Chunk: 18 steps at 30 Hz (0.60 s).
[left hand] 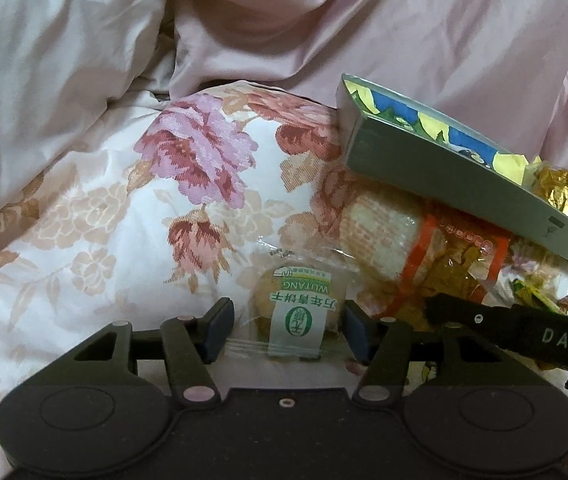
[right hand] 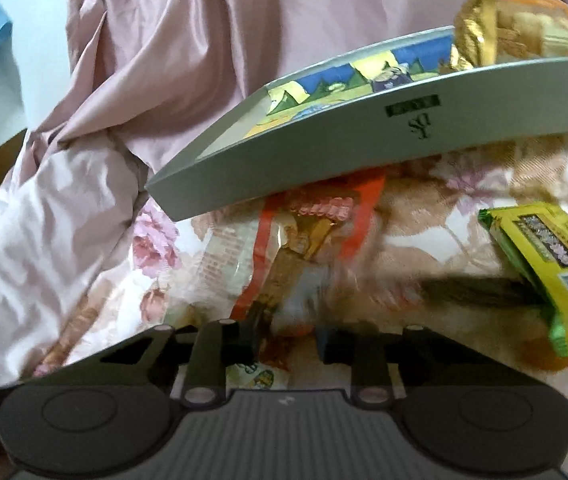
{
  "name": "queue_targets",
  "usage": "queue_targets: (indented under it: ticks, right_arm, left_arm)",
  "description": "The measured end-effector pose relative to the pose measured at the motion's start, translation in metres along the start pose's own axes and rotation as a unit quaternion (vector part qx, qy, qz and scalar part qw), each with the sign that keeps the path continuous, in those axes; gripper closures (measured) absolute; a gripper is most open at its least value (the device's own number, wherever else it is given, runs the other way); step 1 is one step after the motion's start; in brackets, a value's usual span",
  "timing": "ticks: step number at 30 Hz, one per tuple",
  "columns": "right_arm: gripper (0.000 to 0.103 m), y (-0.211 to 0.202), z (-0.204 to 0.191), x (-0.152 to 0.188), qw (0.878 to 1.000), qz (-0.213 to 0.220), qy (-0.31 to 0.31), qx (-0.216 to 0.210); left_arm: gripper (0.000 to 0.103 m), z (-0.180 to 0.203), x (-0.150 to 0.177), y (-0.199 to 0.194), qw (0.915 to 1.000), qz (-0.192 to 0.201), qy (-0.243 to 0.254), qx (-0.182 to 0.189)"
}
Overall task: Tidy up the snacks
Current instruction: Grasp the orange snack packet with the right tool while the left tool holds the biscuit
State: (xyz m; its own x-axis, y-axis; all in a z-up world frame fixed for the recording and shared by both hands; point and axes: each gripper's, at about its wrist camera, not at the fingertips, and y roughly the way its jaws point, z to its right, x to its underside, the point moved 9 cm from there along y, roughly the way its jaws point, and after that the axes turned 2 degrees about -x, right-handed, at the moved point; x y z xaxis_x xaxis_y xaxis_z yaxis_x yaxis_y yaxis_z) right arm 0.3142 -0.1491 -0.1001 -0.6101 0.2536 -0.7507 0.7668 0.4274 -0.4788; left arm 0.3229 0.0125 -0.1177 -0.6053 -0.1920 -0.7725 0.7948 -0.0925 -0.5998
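In the left wrist view, a floral quilt (left hand: pixel 96 216) and pink sheet (left hand: pixel 423 28) cover the bed; the left claw (left hand: pixel 287 330) is spread around a wrapped biscuit (left hand: pixel 295 312), pads apart from it. In the right wrist view, the right claw (right hand: pixel 287 346) is blurred, part-spread near an orange-striped packet (right hand: pixel 284 248) below a grey box (right hand: pixel 363 136).
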Motion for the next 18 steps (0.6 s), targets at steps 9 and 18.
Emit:
queue_targets:
  ticks: [9,18]
  right_arm:
    - [0.084,-0.038,0.000,0.011,0.999,-0.042,0.002,0.000]
    - [0.084,-0.088,-0.009,0.039,0.991,-0.096,-0.088,0.027]
  left_arm:
    - [0.043,0.009,0.020,-0.033,0.9997,-0.019,-0.016,0.006]
    - [0.043,0.021,0.043,-0.072,0.9993,-0.033,-0.011,0.014]
